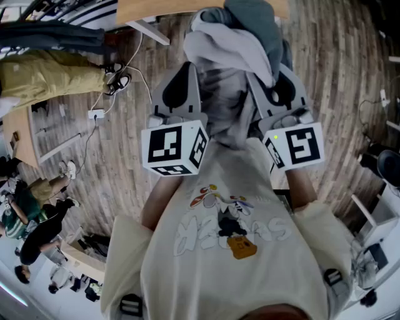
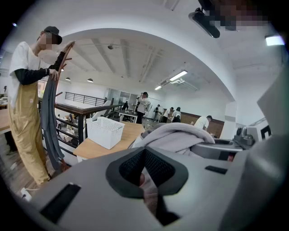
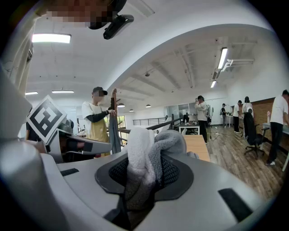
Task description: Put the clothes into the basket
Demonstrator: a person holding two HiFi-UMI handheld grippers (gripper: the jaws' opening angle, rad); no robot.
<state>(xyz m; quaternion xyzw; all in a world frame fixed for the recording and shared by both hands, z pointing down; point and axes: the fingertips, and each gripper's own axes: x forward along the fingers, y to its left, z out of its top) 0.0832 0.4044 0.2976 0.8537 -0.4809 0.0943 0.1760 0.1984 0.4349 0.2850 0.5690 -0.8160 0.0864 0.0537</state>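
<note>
Left tool [image 2: 145, 178] and right tool [image 3: 140, 173] pinch bunched clothes [image 1: 232, 47], hiding their tips.

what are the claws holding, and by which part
The bundled grey and white clothes: the left claw pinches a fold at the bundle's left side, and the right claw pinches a bunched fleecy fold at its right.

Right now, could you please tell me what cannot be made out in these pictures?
Head view: the bunched clothes cannot be counted as garments; folds hide each other.
Head view: the table is cut off by the top edge; no basket shows there.
Left gripper view: the basket hides its inside behind its own wall.
</note>
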